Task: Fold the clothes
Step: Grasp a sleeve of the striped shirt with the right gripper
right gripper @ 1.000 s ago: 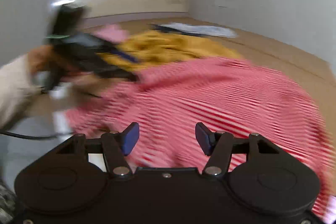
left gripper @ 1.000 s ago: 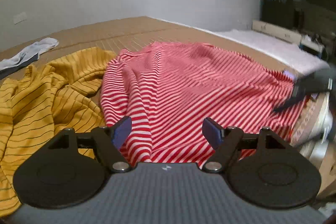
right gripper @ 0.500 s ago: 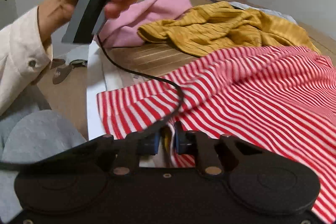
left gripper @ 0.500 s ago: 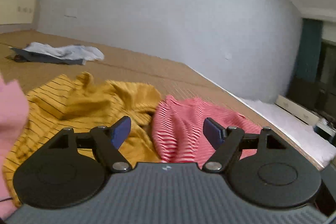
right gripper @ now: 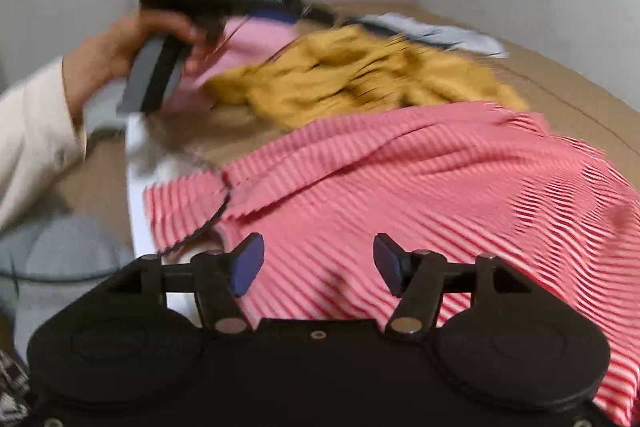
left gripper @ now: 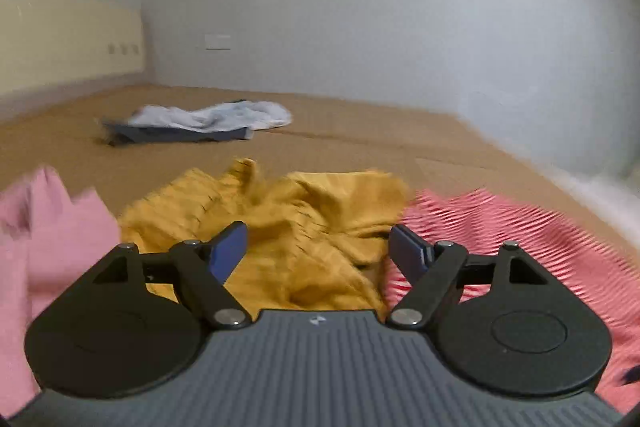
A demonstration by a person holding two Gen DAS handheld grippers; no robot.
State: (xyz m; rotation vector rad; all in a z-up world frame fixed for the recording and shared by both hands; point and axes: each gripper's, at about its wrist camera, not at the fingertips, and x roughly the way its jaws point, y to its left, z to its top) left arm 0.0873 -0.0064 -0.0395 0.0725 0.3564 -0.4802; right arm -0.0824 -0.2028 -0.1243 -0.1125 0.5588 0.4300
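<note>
left gripper (left gripper: 318, 247): jaws wide, holding nothing, raised over the mustard garment (left gripper: 296, 219), seemingly between grabs | red-striped shirt (right gripper: 400, 187): spread on the bed, unfolded, near edge cut off | right gripper (right gripper: 318, 265): jaws have just been opening, nothing pinched, shirt beneath | blur hides whether pads touch cloth

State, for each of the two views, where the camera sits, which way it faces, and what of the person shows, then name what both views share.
Left wrist: on the left gripper, facing over the yellow shirt toward the far wall; only its open jaws show.
Right wrist: on the right gripper, jaws just opened, above the striped shirt; the left hand and sleeve show.
Shared: yellow, striped, pink and pale clothes.
</note>
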